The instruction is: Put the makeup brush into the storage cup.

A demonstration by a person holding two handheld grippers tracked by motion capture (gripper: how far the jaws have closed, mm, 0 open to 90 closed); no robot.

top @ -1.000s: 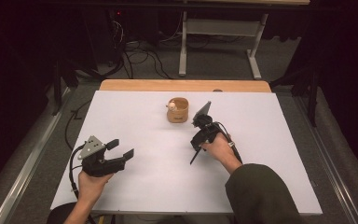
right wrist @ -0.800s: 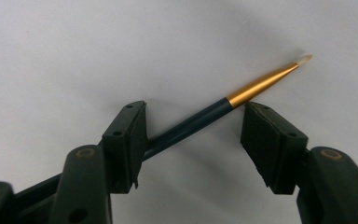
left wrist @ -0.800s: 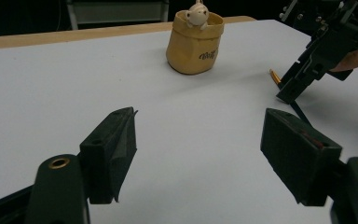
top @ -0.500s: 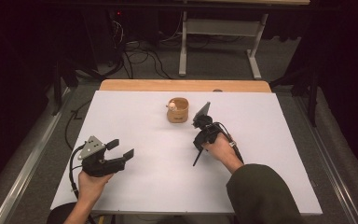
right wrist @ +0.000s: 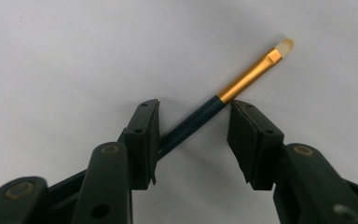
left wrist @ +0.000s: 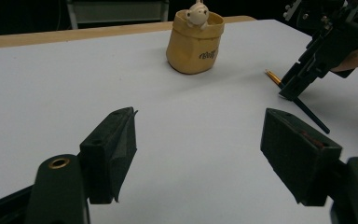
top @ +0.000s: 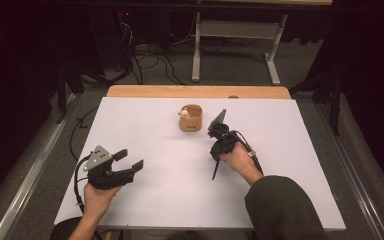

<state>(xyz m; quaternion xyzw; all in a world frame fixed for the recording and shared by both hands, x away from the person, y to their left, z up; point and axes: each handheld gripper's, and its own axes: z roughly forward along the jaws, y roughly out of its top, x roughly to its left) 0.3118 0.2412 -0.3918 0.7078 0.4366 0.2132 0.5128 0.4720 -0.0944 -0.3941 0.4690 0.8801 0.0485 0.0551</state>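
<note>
White table (top: 145, 200) is carrying everything, dark cable-strewn floor behind. Left gripper (top: 130, 160) is idling near the near-left corner, jaws wide and released, nothing between them. Right gripper (right wrist: 193, 140) is pointing down mid-surface, jaws just closing around the brush (right wrist: 242, 79) lying flat right of the tan cup (top: 190, 118) by the far edge; pads not yet clamping it. Grasp step looks underway. Next: finish squeezing the dark handle, then lift, probably toward the cup.

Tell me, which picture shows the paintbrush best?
The right gripper view: the dark-handled paintbrush with gold metal band and pale tip lies large on the white table between the closing right claw. The left gripper view shows parts; the high view shows a thin dark line.
</note>
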